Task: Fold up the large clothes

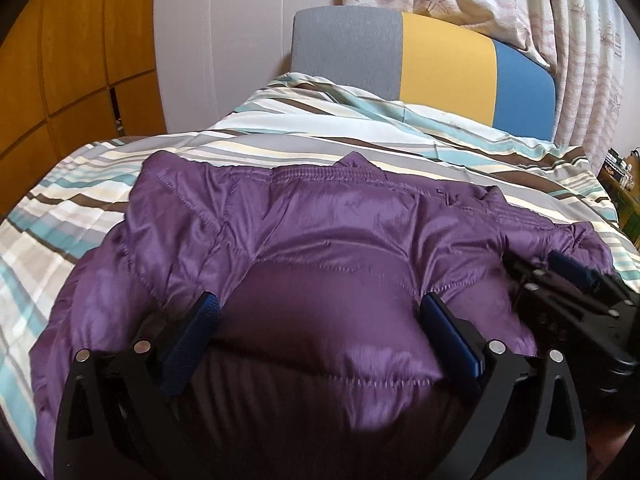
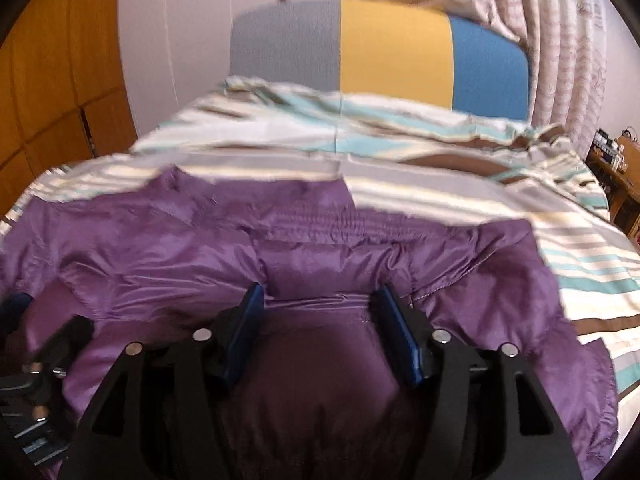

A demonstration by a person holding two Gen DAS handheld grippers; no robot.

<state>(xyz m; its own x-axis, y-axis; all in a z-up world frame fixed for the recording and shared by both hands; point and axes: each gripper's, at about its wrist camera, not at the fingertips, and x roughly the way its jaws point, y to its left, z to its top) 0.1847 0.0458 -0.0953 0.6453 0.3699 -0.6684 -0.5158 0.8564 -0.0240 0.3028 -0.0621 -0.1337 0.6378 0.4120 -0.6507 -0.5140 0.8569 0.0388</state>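
A shiny purple quilted jacket (image 1: pixel 320 220) lies spread across a striped bed, with its gathered hem towards the headboard. My left gripper (image 1: pixel 320 300) stands wide open over the near part, and a puffed section of the jacket bulges up between its blue pads without being squeezed. To its right, my right gripper (image 1: pixel 540 270) rests on the jacket's right side. In the right wrist view the right gripper (image 2: pixel 320 291) is half closed, with its pads pressed against a bunch of the jacket (image 2: pixel 180 240) and creases running out from the left pad. A blue pad of the left gripper shows at that view's left edge.
The striped duvet (image 1: pixel 400 152) covers the bed beyond and beside the jacket. A grey, yellow and blue headboard (image 1: pixel 440 60) stands at the far end under patterned curtains (image 1: pixel 520 0). Wooden cabinet doors (image 1: pixel 80 60) are on the left, and a cluttered shelf (image 1: pixel 620 176) is at the right.
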